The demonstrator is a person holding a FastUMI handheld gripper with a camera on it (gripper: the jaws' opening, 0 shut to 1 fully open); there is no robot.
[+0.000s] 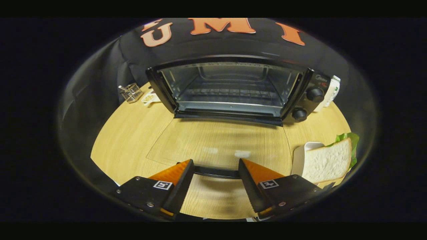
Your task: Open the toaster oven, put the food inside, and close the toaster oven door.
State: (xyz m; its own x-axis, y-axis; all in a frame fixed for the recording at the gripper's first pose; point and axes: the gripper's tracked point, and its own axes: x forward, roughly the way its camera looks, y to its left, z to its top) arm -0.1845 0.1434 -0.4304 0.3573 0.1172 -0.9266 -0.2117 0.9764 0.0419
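Note:
The black toaster oven (233,88) stands at the back of the round wooden table (126,133) with its cavity and wire rack showing. Its glass door (217,140) is swung all the way down and lies flat toward me. The door's black handle bar (216,172) runs crosswise between the tips of my gripper (216,165), whose fingers stand apart and do not press on it. A sandwich (328,161) of white bread and green lettuce rests on a white dish (301,155) to the right of the right finger.
Two black knobs (314,94) sit on the oven's right panel. A white carton (332,90) stands behind the oven's right side. A small wire holder (131,92) and a pale small item (150,97) lie left of the oven.

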